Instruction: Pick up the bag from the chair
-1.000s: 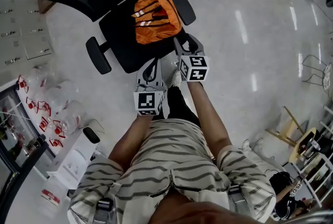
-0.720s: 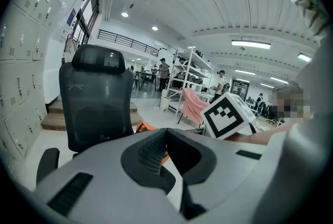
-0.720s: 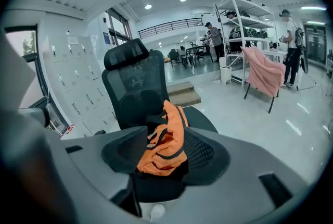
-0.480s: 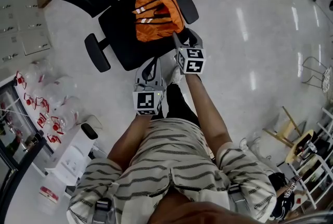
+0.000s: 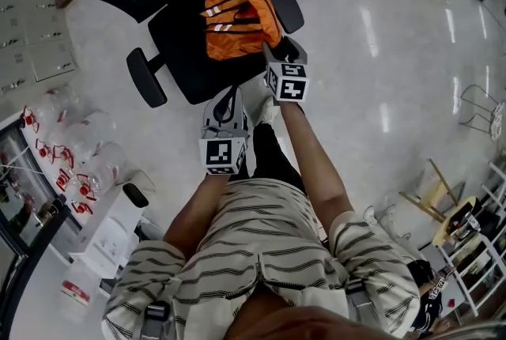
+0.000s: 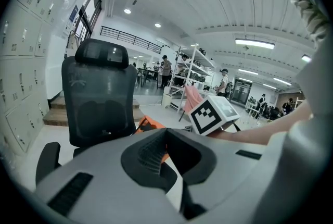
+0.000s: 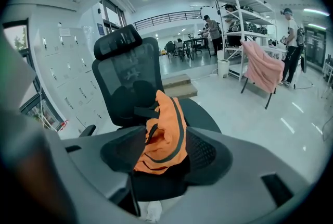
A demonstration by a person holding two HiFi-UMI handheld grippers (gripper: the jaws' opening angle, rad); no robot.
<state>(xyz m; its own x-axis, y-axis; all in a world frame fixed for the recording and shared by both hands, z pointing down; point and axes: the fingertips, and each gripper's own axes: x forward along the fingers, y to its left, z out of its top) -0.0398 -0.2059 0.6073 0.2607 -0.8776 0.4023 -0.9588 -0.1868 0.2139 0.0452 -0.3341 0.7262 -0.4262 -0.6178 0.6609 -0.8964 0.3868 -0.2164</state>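
An orange bag [image 5: 237, 20] with dark straps and pale stripes lies on the seat of a black mesh-backed office chair [image 5: 178, 46]. My right gripper [image 5: 277, 52] is at the bag's near right corner, open. In the right gripper view the bag [image 7: 165, 132] fills the gap between its fingers [image 7: 208, 155]; I cannot tell whether they touch it. My left gripper [image 5: 227, 100] hangs lower, off the seat's front edge, shut and empty. In the left gripper view the chair's back [image 6: 99, 98] stands ahead and a strip of orange bag [image 6: 148, 124] shows over the fingers.
The chair's armrests [image 5: 146, 77] flank the seat. White lockers [image 7: 67, 72] stand at the left. A table edge with clear, red-labelled bottles [image 5: 71, 172] is at my left. Shelves [image 7: 244, 25], a pink cloth [image 7: 263, 69] and people stand far back on glossy floor.
My right gripper has moved forward and up to the bag's near corner. The left gripper has stayed nearly where it was.
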